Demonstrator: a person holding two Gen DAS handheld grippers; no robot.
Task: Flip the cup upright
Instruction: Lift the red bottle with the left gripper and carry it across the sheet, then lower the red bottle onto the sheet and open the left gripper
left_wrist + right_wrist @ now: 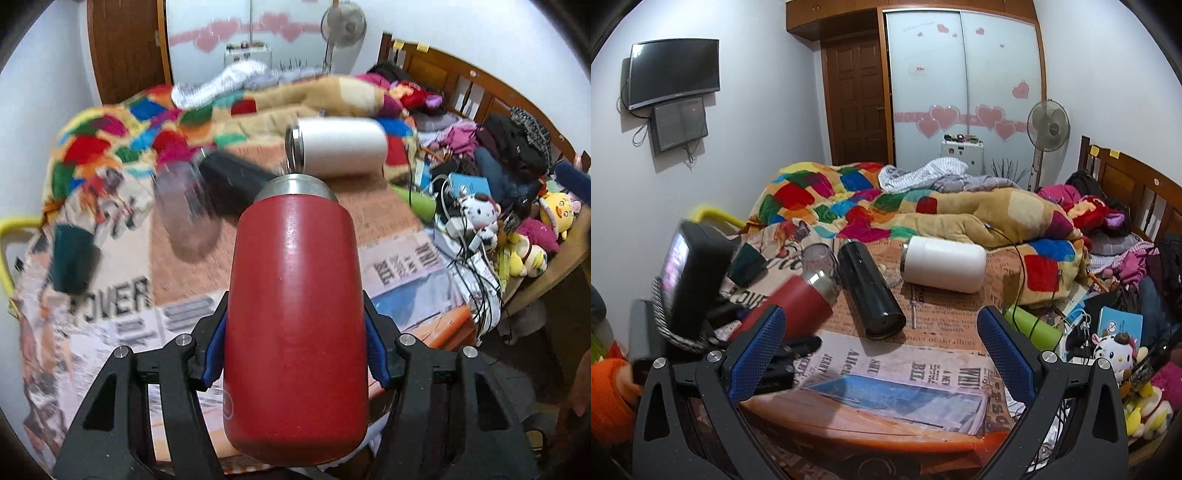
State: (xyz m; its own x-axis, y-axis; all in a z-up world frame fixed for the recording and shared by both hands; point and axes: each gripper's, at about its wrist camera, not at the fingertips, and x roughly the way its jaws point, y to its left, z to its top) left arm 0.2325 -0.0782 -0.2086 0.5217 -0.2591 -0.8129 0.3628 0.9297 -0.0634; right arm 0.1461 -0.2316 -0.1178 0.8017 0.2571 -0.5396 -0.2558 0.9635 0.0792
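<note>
While the left gripper point(295, 354) clamps its blue pads on the lower body of the red cup point(295, 314), that cup hangs tilted above the newspaper-covered table point(923, 373), left of the black flask point(870, 291); its steel neck points away from the camera; it looks rigid, smooth and probably slippery, with some weight, so a mid-body hold near the balance point seems safest for turning it; the right gripper point(882, 358) is spread wide, holding nothing; only the right wrist view shows the cup's slant from outside; only the left view shows pad contact.
</note>
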